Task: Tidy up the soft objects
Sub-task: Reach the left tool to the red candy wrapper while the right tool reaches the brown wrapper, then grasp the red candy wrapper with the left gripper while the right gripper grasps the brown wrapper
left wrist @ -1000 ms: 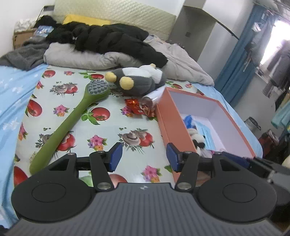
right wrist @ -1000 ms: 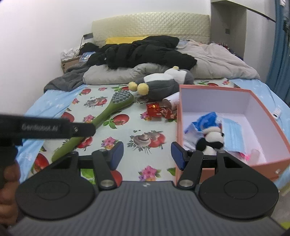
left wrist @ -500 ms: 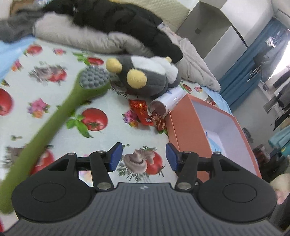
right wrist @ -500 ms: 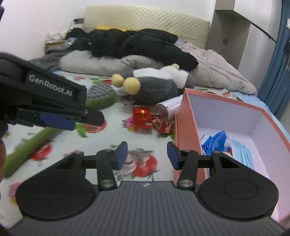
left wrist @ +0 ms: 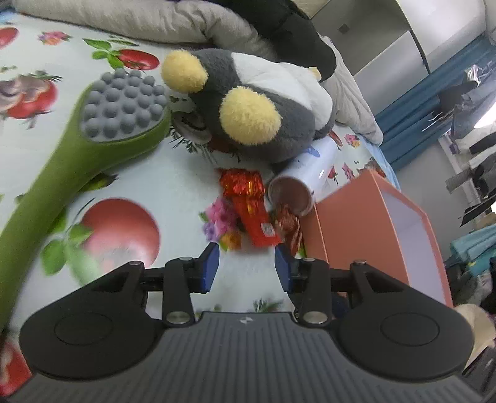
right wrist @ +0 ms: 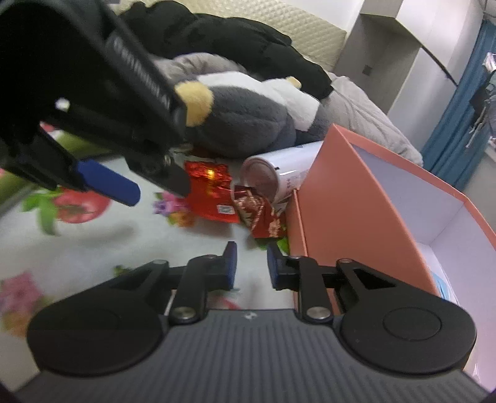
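A grey and white plush toy [left wrist: 263, 108] with yellow pompoms lies on the fruit-print sheet [left wrist: 40, 161]. Before it lie red foil snack packets [left wrist: 251, 210] and a tipped white can [left wrist: 303, 183], beside the orange box [left wrist: 372, 235]. My left gripper [left wrist: 246, 263] hovers just short of the packets, its jaws closing with nothing between them. In the right wrist view the plush toy [right wrist: 245, 124], packets [right wrist: 214, 195] and box [right wrist: 356, 198] show again. My right gripper [right wrist: 251, 263] hangs near the darker packet [right wrist: 263, 214], jaws closing on nothing. The left gripper [right wrist: 148, 189] crosses that view at upper left.
A green massage brush [left wrist: 93, 139] with a grey knobbed head lies left of the plush. Grey and black bedding [left wrist: 217, 28] is piled behind. A blue curtain [left wrist: 434, 93] hangs at the right. The can [right wrist: 279, 179] touches the box wall.
Both grippers have moved forward and down toward the red packets and plush toy, which now look larger. Both pairs of jaws have narrowed, the right more. The left gripper now fills the right view's upper left.
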The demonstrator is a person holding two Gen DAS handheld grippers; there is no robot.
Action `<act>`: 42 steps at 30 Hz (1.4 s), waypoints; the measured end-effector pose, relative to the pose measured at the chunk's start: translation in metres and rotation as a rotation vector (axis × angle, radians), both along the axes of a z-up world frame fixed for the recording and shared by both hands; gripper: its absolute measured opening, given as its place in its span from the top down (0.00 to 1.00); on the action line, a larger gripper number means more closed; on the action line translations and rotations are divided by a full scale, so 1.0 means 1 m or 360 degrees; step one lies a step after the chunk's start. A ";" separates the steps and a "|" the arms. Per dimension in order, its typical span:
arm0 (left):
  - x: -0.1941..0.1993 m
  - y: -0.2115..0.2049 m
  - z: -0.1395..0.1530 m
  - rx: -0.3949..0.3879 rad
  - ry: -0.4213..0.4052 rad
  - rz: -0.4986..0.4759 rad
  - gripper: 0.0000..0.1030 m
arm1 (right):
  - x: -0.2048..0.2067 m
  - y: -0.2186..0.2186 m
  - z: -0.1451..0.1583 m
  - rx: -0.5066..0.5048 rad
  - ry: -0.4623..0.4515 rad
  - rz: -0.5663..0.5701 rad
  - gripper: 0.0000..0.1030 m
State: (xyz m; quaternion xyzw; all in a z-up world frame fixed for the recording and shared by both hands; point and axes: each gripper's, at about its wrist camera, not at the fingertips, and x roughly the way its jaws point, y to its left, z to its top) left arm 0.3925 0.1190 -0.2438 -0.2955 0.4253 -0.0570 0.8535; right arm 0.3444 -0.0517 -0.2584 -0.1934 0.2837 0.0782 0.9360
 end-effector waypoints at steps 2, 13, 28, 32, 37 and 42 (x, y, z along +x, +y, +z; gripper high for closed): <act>0.014 0.001 -0.006 -0.0033 0.0010 -0.0011 0.56 | 0.008 0.003 -0.006 -0.0025 -0.0009 -0.0015 0.79; 0.060 -0.001 -0.038 -0.0143 0.0137 -0.0050 0.73 | 0.023 0.009 -0.020 -0.0089 -0.0047 -0.0024 0.80; 0.054 0.006 -0.038 -0.0177 0.0100 -0.0040 0.98 | 0.005 0.009 -0.003 0.0005 -0.0055 0.0028 0.96; 0.031 0.011 -0.031 -0.0161 0.0098 -0.0008 0.98 | -0.009 0.008 0.002 0.0027 -0.0040 0.0059 0.97; -0.012 0.019 -0.022 -0.0164 0.0107 0.0057 0.98 | -0.039 0.009 0.009 -0.0012 -0.0052 0.0119 0.97; -0.053 0.023 -0.009 -0.0019 0.0137 0.0105 0.98 | -0.061 0.006 0.017 -0.0031 -0.0048 0.0187 0.97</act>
